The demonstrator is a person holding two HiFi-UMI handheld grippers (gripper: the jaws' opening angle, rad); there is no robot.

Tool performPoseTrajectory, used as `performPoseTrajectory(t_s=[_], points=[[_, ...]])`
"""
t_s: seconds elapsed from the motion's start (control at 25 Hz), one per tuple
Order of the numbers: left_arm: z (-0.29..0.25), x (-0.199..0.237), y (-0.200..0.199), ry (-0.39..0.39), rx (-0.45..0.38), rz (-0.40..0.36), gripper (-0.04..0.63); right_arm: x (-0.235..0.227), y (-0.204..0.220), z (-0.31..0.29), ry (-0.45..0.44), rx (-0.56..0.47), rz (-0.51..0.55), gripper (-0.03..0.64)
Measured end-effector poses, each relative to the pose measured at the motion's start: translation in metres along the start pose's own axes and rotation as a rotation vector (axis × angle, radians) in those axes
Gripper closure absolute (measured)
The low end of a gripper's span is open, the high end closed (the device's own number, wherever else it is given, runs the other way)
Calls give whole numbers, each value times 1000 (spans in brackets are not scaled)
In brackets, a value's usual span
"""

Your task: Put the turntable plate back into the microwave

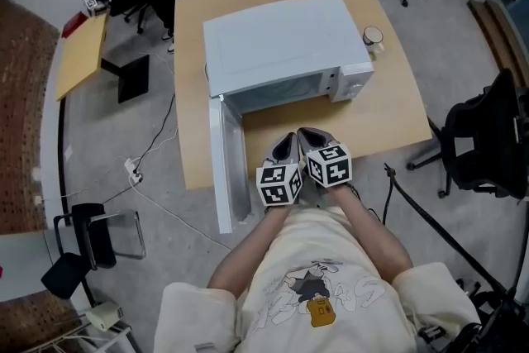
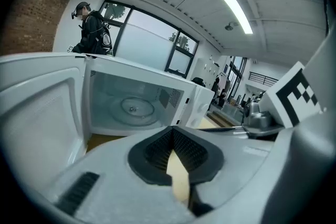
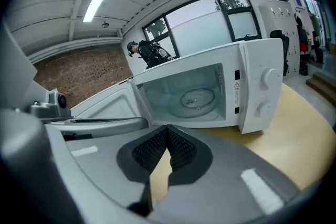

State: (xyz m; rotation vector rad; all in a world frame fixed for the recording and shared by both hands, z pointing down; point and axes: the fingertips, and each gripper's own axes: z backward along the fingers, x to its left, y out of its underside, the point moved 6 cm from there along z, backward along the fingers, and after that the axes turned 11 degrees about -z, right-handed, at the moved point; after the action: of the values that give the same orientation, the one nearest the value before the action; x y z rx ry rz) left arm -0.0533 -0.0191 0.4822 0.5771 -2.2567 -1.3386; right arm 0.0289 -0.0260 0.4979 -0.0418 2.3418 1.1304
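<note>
On the table (image 1: 388, 120) stands the open microwave (image 1: 281, 37), its small label (image 3: 235, 84) unreadable; the turntable plate (image 3: 197, 98) lies inside, above the clenched, empty left tongs (image 2: 172, 134) and right tongs (image 3: 167, 131).

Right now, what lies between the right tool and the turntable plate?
Only bare table, then the open microwave holding the turntable plate; the right gripper view shows it.
</note>
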Motion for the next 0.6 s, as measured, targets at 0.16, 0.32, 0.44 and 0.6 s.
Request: performPoseTrajectory(t_s=[0.16,0.32,0.44,0.6], points=[[12,1,10,10,20,-3,595,3,6,8,9,-19,-7,612],[18,9,17,14,32,27,595,2,10,11,22,-33,-25,612],[22,12,20,7,28,30,595,4,13,12,18,-36,-31,612],[27,9,26,20,36,32,595,8,17,15,18,-32,-37,611]])
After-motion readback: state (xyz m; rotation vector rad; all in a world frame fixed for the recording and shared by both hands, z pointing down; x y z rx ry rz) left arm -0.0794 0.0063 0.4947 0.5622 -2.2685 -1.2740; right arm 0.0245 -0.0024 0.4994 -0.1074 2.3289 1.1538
